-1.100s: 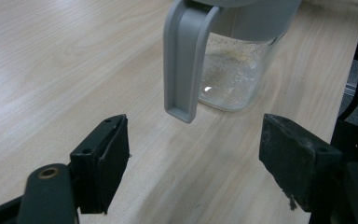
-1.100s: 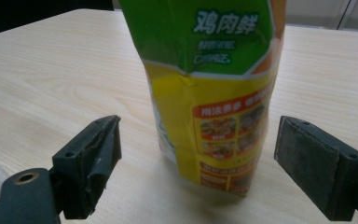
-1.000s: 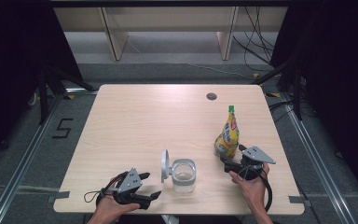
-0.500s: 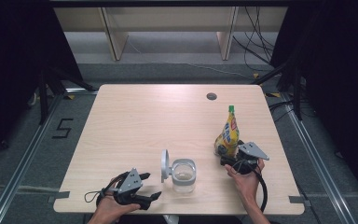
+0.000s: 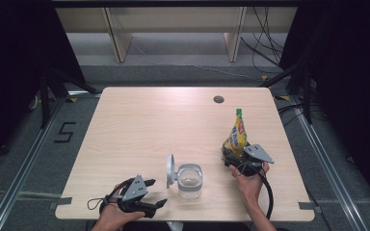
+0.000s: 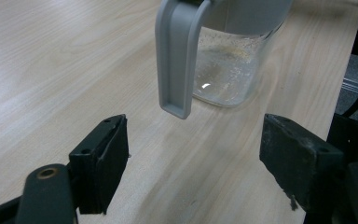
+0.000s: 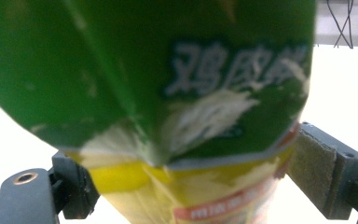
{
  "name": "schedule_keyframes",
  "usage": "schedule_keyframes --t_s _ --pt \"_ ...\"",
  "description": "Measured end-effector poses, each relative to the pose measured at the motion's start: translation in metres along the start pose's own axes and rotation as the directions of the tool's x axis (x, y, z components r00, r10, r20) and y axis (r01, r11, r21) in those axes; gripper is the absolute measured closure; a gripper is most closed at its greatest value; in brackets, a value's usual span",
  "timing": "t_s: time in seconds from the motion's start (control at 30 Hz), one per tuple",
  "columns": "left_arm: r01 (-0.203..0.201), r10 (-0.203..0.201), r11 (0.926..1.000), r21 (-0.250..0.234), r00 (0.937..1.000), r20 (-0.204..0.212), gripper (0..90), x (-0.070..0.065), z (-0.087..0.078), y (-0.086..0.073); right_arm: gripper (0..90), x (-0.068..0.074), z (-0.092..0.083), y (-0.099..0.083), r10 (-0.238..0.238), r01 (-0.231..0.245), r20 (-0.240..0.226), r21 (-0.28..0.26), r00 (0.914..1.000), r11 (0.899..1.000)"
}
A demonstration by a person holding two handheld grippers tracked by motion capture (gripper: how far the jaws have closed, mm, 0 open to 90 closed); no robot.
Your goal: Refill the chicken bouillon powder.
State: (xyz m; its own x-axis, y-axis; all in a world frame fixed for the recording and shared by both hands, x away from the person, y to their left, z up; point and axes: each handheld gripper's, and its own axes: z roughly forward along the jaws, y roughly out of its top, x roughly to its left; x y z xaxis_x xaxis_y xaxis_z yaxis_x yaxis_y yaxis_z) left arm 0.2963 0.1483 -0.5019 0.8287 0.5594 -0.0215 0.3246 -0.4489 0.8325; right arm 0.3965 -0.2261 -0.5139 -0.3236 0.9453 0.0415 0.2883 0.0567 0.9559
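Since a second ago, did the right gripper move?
Yes. The right gripper has slid forward and leftward, closing in on the standing yellow pouch, which hasn't shifted from the table's hole.

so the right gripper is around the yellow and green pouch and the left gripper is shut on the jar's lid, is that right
Not quite. The right gripper is around the yellow and green pouch, but the left gripper is not shut on the lid. The left gripper view shows its jaws wide open, short of the hinged lid of the jar, touching nothing.
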Motion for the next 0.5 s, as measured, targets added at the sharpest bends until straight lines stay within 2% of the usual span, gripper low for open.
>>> schedule_keyframes --t_s 0.03,0.1,0.13,0.17,0.2,0.23,0.27,0.3,0.33,0.4,0.43,0.47,0.5 --pt "-0.02 0.02 0.9998 -0.006 0.9998 -0.005 23.4 0.0 0.0 0.001 16.7 0.0 0.0 0.0 -0.001 0.001 0.008 -0.002 1.0 1.0" --pt "-0.027 0.027 0.9996 -0.007 0.9996 0.003 23.4 0.001 0.0 0.001 17.6 0.003 0.001 0.0 0.021 -0.021 0.007 -0.008 0.9997 1.0" --pt "-0.027 0.027 0.9996 -0.006 0.9996 0.003 23.4 0.001 0.0 0.001 19.3 0.002 0.001 0.001 -0.008 0.008 0.015 0.013 0.9999 1.0" --pt "-0.018 0.018 0.9998 -0.007 0.9998 0.0 23.4 0.0 0.0 0.0 20.4 0.002 0.001 0.001 -0.01 0.01 0.01 0.015 0.9999 1.0" --pt "0.006 -0.006 1.0 -0.008 1.0 -0.005 23.5 -0.001 0.0 0.0 21.7 0.002 -0.001 0.002 -0.004 0.004 0.01 0.018 0.9999 1.0" --pt "-0.002 0.002 1.0 -0.009 1.0 0.0 23.5 -0.001 -0.001 0.0 22.3 0.001 0.0 0.001 -0.006 0.006 -0.003 0.011 1.0 1.0" --pt "0.0 0.0 0.9998 -0.018 1.0 -0.01 23.5 -0.001 0.0 -0.001 23.0 0.002 -0.001 0.002 0.011 -0.011 0.004 0.02 0.9999 1.0" --pt "0.0 0.0 1.0 -0.004 1.0 0.002 23.5 0.0 -0.002 0.0 24.0 0.003 0.0 0.002 0.021 -0.021 -0.005 0.005 0.9998 1.0" --pt "0.002 -0.002 1.0 -0.008 1.0 0.002 23.6 0.0 -0.002 0.0 25.0 -0.001 -0.001 0.003 -0.016 0.016 -0.009 0.019 0.9998 1.0" --pt "0.006 -0.006 0.9997 -0.024 1.0 -0.006 23.7 -0.001 -0.002 0.0 26.4 -0.003 -0.004 0.004 0.001 0.001 -0.046 0.038 0.999 0.999" --pt "0.006 -0.006 0.9999 -0.016 1.0 0.0 23.7 -0.001 -0.002 -0.001 26.8 -0.006 -0.004 0.005 -0.031 0.032 -0.047 0.032 0.9984 0.999" --pt "0.005 -0.005 0.9999 -0.015 1.0 -0.006 23.7 -0.001 -0.003 0.0 27.1 -0.01 -0.006 0.006 -0.036 0.04 -0.081 0.039 0.996 0.998" --pt "0.006 -0.007 0.9998 -0.018 1.0 -0.001 23.7 0.0 -0.002 0.0 27.2 -0.013 -0.007 0.007 -0.054 0.059 -0.093 0.05 0.9942 0.997"
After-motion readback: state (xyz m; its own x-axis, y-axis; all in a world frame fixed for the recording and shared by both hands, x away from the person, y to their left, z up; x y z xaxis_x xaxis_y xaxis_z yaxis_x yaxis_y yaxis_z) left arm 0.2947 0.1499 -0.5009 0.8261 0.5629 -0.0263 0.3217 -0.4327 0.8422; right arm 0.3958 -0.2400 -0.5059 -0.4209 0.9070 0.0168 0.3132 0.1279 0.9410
